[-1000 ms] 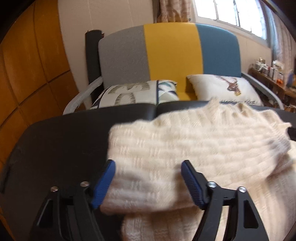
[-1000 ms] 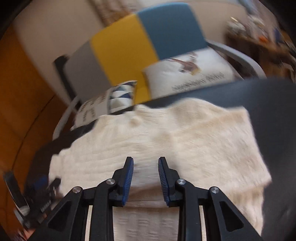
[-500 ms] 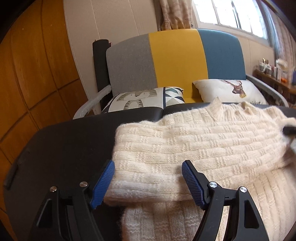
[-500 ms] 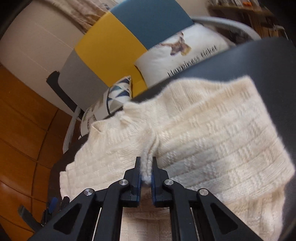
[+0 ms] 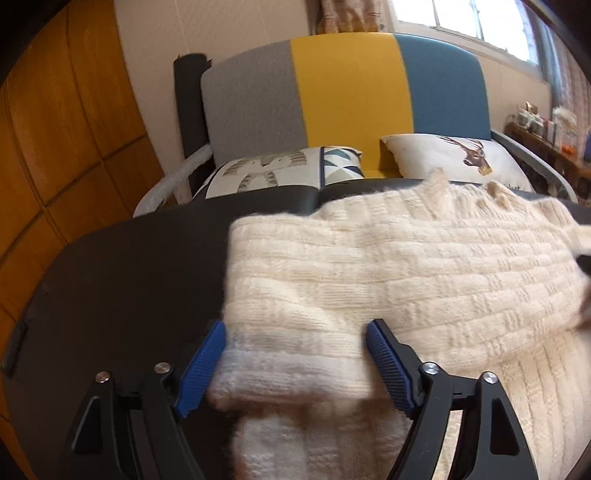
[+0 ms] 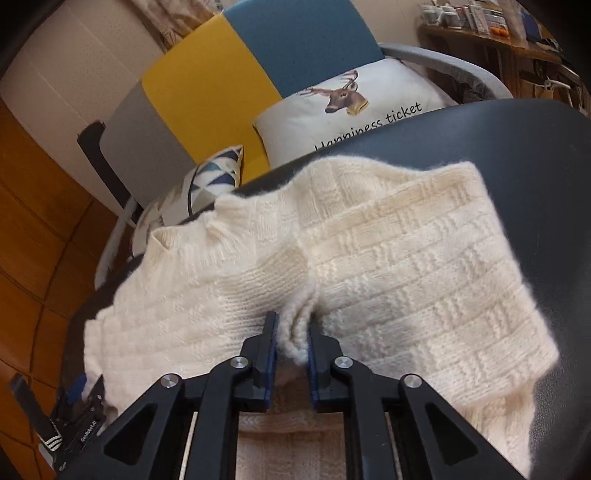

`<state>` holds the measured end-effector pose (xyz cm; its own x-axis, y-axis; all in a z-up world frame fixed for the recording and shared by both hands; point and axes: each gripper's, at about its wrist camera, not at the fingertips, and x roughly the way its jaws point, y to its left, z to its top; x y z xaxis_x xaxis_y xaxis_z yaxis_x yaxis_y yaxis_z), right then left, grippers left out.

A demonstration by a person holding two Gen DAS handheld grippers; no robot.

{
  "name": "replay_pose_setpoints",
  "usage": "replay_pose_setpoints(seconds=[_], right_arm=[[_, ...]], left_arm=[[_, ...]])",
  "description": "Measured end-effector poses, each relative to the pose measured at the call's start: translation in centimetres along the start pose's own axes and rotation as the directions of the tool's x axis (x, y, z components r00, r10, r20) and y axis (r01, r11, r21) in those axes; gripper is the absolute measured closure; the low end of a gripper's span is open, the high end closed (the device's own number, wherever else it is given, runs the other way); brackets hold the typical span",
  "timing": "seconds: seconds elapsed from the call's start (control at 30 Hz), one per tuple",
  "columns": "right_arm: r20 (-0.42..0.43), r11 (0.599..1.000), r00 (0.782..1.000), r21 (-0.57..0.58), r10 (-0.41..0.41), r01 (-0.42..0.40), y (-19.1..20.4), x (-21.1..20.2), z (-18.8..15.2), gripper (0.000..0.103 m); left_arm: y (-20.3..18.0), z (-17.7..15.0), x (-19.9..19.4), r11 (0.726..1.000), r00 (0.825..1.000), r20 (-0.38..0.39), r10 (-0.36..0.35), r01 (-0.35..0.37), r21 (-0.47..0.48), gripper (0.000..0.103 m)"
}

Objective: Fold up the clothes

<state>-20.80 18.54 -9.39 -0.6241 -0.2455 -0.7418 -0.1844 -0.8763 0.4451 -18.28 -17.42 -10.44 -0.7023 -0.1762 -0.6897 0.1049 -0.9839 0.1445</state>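
A cream knitted sweater (image 5: 406, 273) lies folded across a dark round table (image 5: 129, 280). My left gripper (image 5: 295, 354) is open, its blue pads on either side of the sweater's left folded end. In the right wrist view the sweater (image 6: 406, 266) fills the middle. My right gripper (image 6: 291, 343) is shut on a pinched ridge of the knit near the sweater's middle front. The left gripper also shows at the lower left of the right wrist view (image 6: 77, 398).
A grey, yellow and blue sofa (image 5: 347, 96) stands behind the table with a patterned cushion (image 5: 280, 173) and a deer cushion (image 6: 354, 107). Wooden panelling (image 5: 55, 129) is at the left. A cluttered shelf (image 6: 495, 26) is at the far right.
My right gripper closed on a fold of the sweater and now pulls it up into a ridge. My left gripper stayed open around the left end.
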Motion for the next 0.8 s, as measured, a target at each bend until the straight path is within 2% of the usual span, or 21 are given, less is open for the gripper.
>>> replay_pose_setpoints(seconds=[0.07,0.1,0.17,0.23,0.3,0.33,0.43,0.5,0.57,0.67,0.8], right_arm=[[0.074,0.996,0.994,-0.013,-0.082,0.083,0.1,-2.0,0.0,0.078],[0.111,0.995,0.990,-0.034,-0.089,0.093,0.5,-2.9,0.1,0.078],[0.136,0.985,0.990,-0.162,-0.033,0.055,2.5,-3.7,0.0,0.078],[0.098,0.956,0.995,-0.292,0.018,0.012,4.6,-3.3,-0.4,0.081],[0.045,0.921,0.998,-0.389,0.052,-0.030,6.4,-2.4,-0.8,0.084],[0.026,0.917,0.998,-0.398,0.050,-0.035,6.7,-1.9,-1.0,0.085],[-0.059,0.927,0.998,-0.373,0.020,-0.041,6.2,0.5,-1.7,0.085],[-0.108,0.937,0.994,-0.346,0.010,-0.047,5.3,1.8,-2.2,0.085],[-0.086,0.935,0.996,-0.352,0.026,-0.054,5.0,1.8,-2.5,0.085],[-0.075,0.928,0.997,-0.370,0.020,-0.047,4.9,1.8,-2.7,0.085],[-0.038,0.923,0.999,-0.384,0.029,-0.041,4.8,1.6,-3.3,0.085]], left_arm=[[1.3,0.0,0.3,0.998,1.000,-0.022,-0.018,0.017,-0.066,0.018],[2.1,-0.1,0.5,0.993,0.998,-0.034,-0.048,0.044,-0.108,0.018],[3.8,-0.4,1.1,0.974,0.991,-0.058,-0.122,0.108,-0.200,0.018],[5.6,-0.7,1.5,0.944,0.982,-0.060,-0.177,0.152,-0.292,0.018],[6.4,-0.8,1.3,0.942,0.986,-0.064,-0.153,0.126,-0.310,0.018],[6.7,-0.7,1.3,0.947,0.988,-0.075,-0.133,0.104,-0.305,0.018],[8.0,-0.8,0.9,0.949,0.991,-0.083,-0.105,0.075,-0.305,0.018],[9.0,-0.6,0.2,0.950,0.996,-0.072,-0.057,0.032,-0.310,0.018],[10.0,0.0,-0.6,0.946,0.999,-0.050,-0.016,-0.001,-0.325,0.018],[10.5,1.4,-1.7,0.928,0.999,0.002,-0.035,0.033,-0.370,0.018],[7.5,3.1,-1.4,0.945,0.997,0.008,-0.076,0.075,-0.318,0.018]])
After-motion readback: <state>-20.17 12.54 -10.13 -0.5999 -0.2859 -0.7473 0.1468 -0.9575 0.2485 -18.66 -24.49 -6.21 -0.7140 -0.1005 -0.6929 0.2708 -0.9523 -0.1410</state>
